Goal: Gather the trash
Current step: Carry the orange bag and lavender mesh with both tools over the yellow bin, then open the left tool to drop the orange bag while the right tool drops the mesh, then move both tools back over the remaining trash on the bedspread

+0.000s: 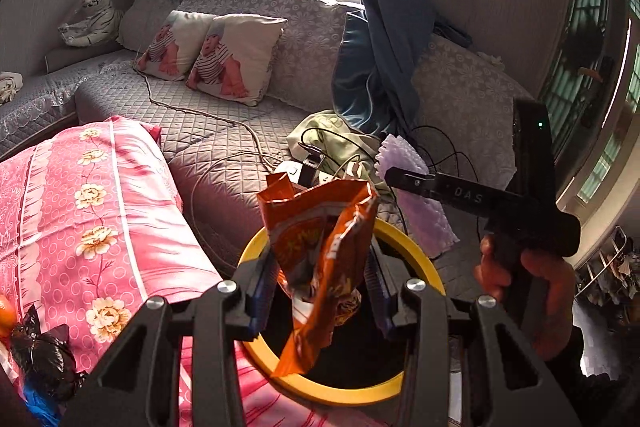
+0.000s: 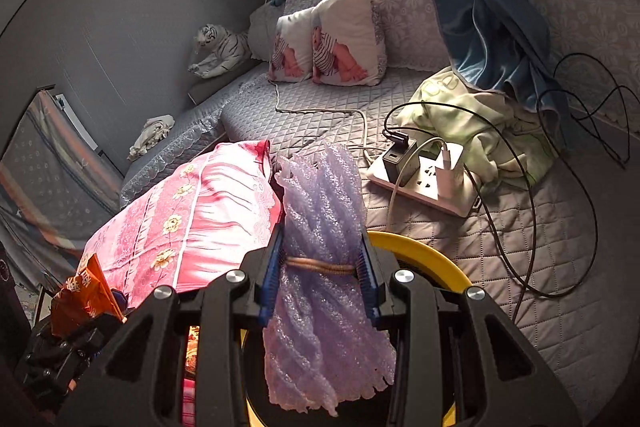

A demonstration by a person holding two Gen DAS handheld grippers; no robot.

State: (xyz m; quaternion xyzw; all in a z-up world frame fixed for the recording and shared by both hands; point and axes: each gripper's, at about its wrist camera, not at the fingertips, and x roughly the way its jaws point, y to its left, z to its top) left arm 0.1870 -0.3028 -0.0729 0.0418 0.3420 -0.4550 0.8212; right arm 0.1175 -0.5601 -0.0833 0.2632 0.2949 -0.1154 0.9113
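Grey quilted sofa seating [image 2: 320, 115] fills the background below a bright window, with two printed cushions [image 1: 224, 55] against its backrest and a white power strip [image 2: 420, 179] with chargers near its front edge. We see a pink floral quilt [image 1: 100, 219] piled at the sofa's left end, and a yellow-rimmed bin [image 1: 416, 259] standing just in front of the sofa's front edge.

Left hand-held gripper [image 1: 320, 291]: its jaws are set narrow and clamp an orange snack bag [image 1: 320, 259]. The bag's long axis runs roughly upright, torn mouth uppermost and lower end hanging inside the ring of the bin's rim. We judge that releasing it would drop it straight in.

Right hand-held gripper [image 2: 322, 279]: its jaws pinch a purple foam wrap [image 2: 324, 267] at mid-length, where a tan band crosses it. The wrap's long axis also runs along the fingers, one end standing above them and the other drooping over the bin's dark opening.

Both pieces of trash thus lie directly over the bin, the left hand's bag lower and apparently nearer to release. We cannot make out any contents in the bin's dark interior. A crumpled black bag [image 1: 44, 359] lies on the quilt's near left corner, uncollected.
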